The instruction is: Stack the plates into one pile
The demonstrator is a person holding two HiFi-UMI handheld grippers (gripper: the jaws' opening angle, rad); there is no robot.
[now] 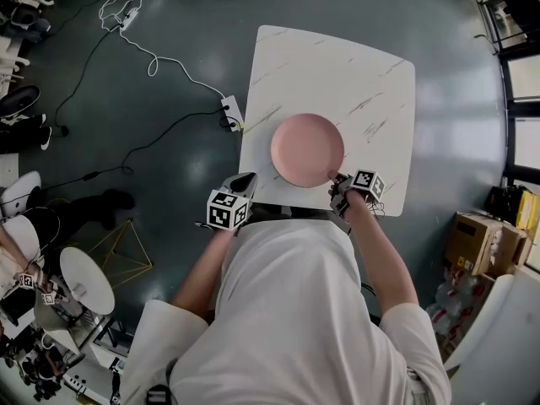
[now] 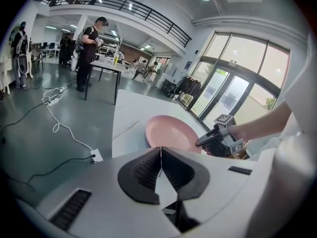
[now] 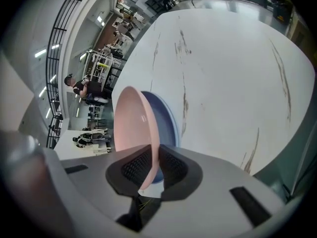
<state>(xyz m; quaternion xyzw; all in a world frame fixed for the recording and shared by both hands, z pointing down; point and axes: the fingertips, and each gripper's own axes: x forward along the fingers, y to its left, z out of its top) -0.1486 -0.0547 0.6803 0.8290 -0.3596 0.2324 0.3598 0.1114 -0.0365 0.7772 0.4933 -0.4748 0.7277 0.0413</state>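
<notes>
A pink plate (image 1: 307, 148) lies near the front edge of the white marbled table (image 1: 337, 66). My right gripper (image 1: 336, 178) is shut on its near right rim. In the right gripper view the pink plate (image 3: 130, 128) runs edge-on between the pads of the gripper (image 3: 154, 157), and a blue plate (image 3: 166, 128) shows just under it. My left gripper (image 1: 245, 180) hovers at the table's near left edge, a little away from the plate. Its jaws (image 2: 161, 155) are shut with nothing between them. From there I see the pink plate (image 2: 171, 133) and the right gripper (image 2: 202, 142) on its rim.
A power strip (image 1: 231, 112) with white and black cables lies on the floor left of the table. Cardboard boxes (image 1: 477, 243) stand at the right. A round white stool (image 1: 87, 279) is at the lower left. A person (image 2: 91, 48) stands at a far table.
</notes>
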